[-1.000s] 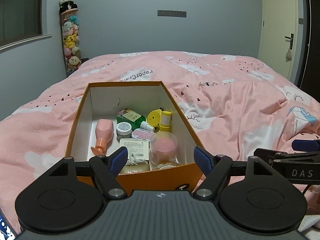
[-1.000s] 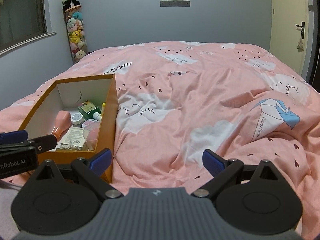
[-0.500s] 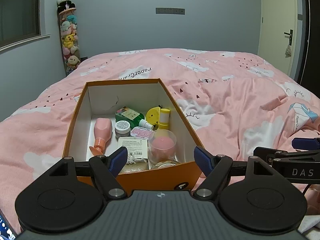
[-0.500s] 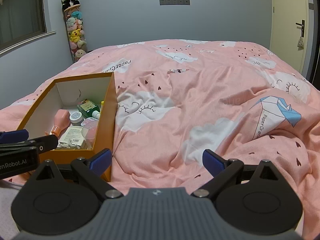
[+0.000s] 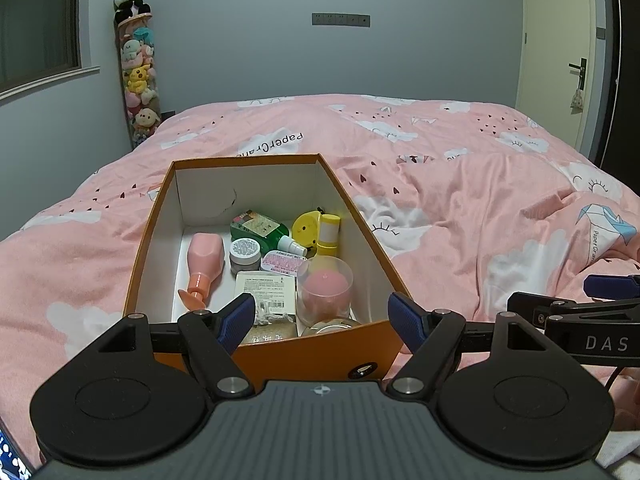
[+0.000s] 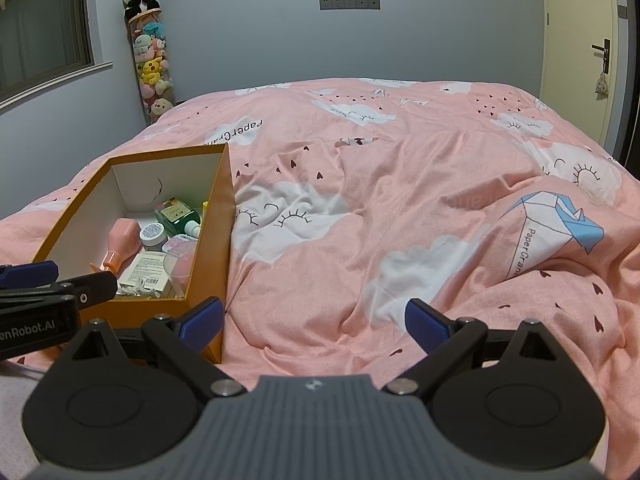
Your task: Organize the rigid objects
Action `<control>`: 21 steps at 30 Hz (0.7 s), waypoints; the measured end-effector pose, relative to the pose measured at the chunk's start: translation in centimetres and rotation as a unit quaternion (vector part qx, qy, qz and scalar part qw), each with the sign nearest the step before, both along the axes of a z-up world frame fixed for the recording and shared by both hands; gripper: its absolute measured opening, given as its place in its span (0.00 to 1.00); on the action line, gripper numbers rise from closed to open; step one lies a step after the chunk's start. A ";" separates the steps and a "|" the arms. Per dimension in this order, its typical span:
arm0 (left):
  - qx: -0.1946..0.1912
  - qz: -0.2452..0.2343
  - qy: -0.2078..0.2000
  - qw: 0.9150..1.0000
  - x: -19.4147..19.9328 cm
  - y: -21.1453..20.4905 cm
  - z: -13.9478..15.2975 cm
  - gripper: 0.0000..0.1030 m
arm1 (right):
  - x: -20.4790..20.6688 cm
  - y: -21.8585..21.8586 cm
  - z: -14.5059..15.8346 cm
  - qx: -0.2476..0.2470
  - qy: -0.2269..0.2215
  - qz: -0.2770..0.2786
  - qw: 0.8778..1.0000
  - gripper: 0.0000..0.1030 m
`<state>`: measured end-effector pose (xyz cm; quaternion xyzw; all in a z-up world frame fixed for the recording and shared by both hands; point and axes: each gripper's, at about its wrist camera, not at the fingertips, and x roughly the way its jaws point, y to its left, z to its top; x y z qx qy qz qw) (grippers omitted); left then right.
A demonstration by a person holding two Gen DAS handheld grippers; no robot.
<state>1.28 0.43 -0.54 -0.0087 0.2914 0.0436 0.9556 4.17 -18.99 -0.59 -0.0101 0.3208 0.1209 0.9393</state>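
Fingers [image 5: 238, 316] spread before rectangular orange box [image 5: 304, 354].

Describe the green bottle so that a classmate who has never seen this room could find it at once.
On the pink bed sits an orange box. At its far end lies the green bottle, between a pink bottle and a yellow case. It is the only green thing there, with a white cap.
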 end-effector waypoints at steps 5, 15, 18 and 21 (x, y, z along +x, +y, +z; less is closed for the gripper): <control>0.000 0.000 0.000 1.000 0.0 0.0 0.0 0.86 | 0.0 0.0 0.0 0.000 0.000 0.000 1.000 0.93; 0.000 0.000 0.001 1.000 0.0 0.0 0.0 0.86 | -0.1 0.1 -0.2 0.000 -0.001 -0.001 1.000 0.93; 0.000 0.000 0.001 1.000 0.0 0.0 -0.1 0.86 | -0.1 0.1 -0.2 0.001 -0.001 -0.001 1.000 0.93; 0.000 0.001 0.001 1.000 0.0 0.0 0.0 0.86 | -0.1 0.1 -0.2 0.001 0.000 -0.001 1.000 0.93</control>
